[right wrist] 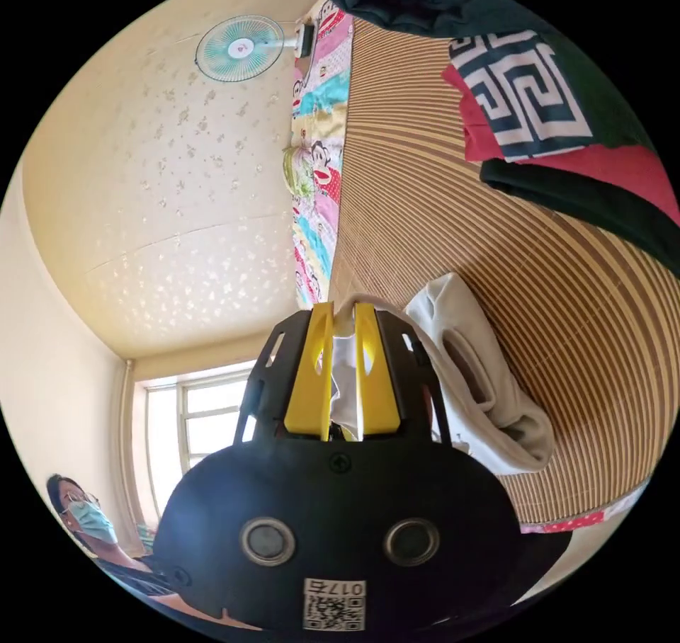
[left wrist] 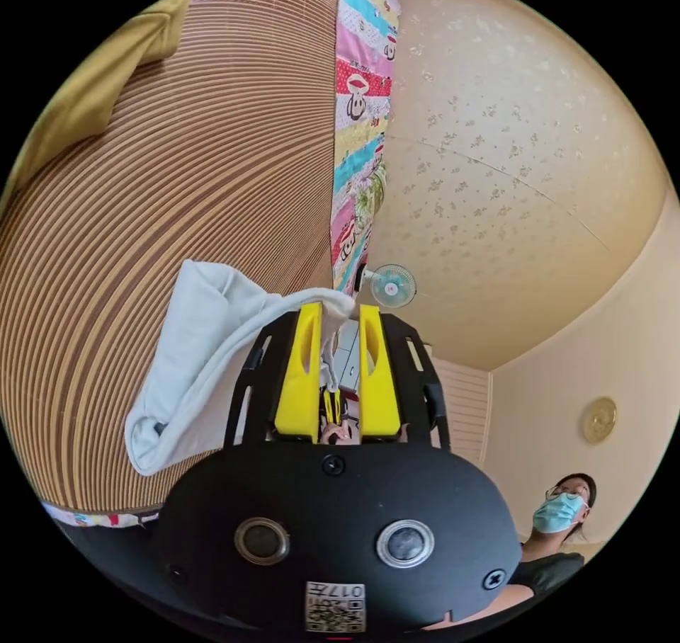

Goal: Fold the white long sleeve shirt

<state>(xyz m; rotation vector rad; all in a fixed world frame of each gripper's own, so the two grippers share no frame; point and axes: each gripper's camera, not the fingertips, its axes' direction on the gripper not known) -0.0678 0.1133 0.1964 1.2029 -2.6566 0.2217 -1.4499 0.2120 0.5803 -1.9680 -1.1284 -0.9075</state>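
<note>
Both tongs are clamped on the white shirt: left tongs (left wrist: 338,317) pinch an edge w/ the shirt (left wrist: 188,367) draping off to one side, right tongs (right wrist: 343,317) grip cloth between the jaws, rest of it bunched beside them. Shirt hangs lifted against the striped bamboo mat (left wrist: 177,175). Looks mid-fold; next move probably needs carrying the held edge over & laying it flat on the mat, both sides level.

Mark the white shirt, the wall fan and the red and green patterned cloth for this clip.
white shirt (left wrist: 188,360): left gripper view, on the bunched fold hanging beside the jaws.
wall fan (right wrist: 239,48): right gripper view, on the round grille's centre.
red and green patterned cloth (right wrist: 528,98): right gripper view, on its key-pattern patch.
</note>
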